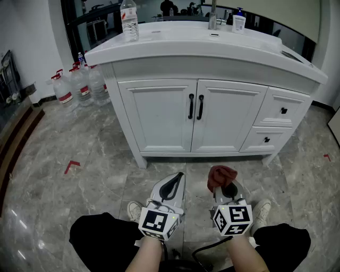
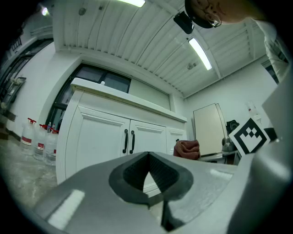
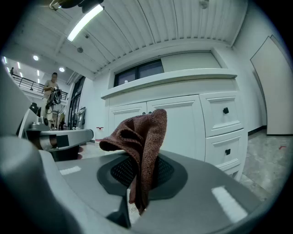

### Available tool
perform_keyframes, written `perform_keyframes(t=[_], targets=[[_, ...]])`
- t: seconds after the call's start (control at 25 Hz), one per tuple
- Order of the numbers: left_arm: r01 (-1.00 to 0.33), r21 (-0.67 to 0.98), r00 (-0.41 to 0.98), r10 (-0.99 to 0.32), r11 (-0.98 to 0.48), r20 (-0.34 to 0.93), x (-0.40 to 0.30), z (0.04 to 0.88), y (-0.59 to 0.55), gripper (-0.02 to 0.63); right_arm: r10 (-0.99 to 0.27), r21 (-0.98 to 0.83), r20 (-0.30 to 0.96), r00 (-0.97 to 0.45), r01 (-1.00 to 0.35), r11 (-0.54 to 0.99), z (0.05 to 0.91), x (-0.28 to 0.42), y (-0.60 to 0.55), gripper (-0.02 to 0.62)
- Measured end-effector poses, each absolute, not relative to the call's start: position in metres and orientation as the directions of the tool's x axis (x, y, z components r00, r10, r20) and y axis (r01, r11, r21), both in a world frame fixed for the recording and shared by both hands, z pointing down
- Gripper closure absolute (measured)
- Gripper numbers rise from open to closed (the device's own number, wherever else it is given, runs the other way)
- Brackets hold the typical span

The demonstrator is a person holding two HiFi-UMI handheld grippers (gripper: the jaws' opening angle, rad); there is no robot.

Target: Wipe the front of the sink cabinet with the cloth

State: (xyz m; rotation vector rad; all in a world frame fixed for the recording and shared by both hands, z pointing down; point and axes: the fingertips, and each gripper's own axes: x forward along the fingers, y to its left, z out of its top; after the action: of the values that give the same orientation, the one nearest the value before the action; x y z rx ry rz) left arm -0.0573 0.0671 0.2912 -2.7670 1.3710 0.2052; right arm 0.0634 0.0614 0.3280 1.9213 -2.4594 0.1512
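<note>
A white sink cabinet [image 1: 196,114] with two doors and black handles [image 1: 195,106] stands ahead of me; its front also fills the left gripper view, cabinet [image 2: 100,137], and the right gripper view, cabinet [image 3: 183,121]. My right gripper [image 1: 227,187] is shut on a reddish-brown cloth [image 1: 221,176], which bunches up above the jaws, cloth [image 3: 139,141]. My left gripper [image 1: 172,186] is shut with nothing in it, its pads [image 2: 149,172] pressed together. Both grippers hang low over the floor, short of the cabinet. The cloth [image 2: 186,148] also shows in the left gripper view.
Two drawers [image 1: 281,111] sit at the cabinet's right. A water bottle [image 1: 129,21], a faucet [image 1: 213,16] and a soap dispenser [image 1: 239,22] stand on the countertop. Several spray bottles and jugs [image 1: 79,82] stand on the marble floor at left. My shoes [image 1: 135,210] are below.
</note>
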Motion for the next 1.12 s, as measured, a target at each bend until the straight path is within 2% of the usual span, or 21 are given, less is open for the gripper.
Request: perform_keyframes(t=[0.76,1.12], targets=[[-0.804,0.037,0.582,-0.798,-0.593,-0.158,-0.059,0.275,0.057,0.606,-0.965,-0.119,0.077,-0.249,-0.964,0.240,0.328,0.057,0.045,0.517],[-0.857,0.136,0.479,-0.865,-0.497,-0.149,-0.116,0.291,-0.007,0.606,-0.951,-0.162,0.076,-0.301,-0.944,0.287,0.335,0.014,-0.024,0.517]])
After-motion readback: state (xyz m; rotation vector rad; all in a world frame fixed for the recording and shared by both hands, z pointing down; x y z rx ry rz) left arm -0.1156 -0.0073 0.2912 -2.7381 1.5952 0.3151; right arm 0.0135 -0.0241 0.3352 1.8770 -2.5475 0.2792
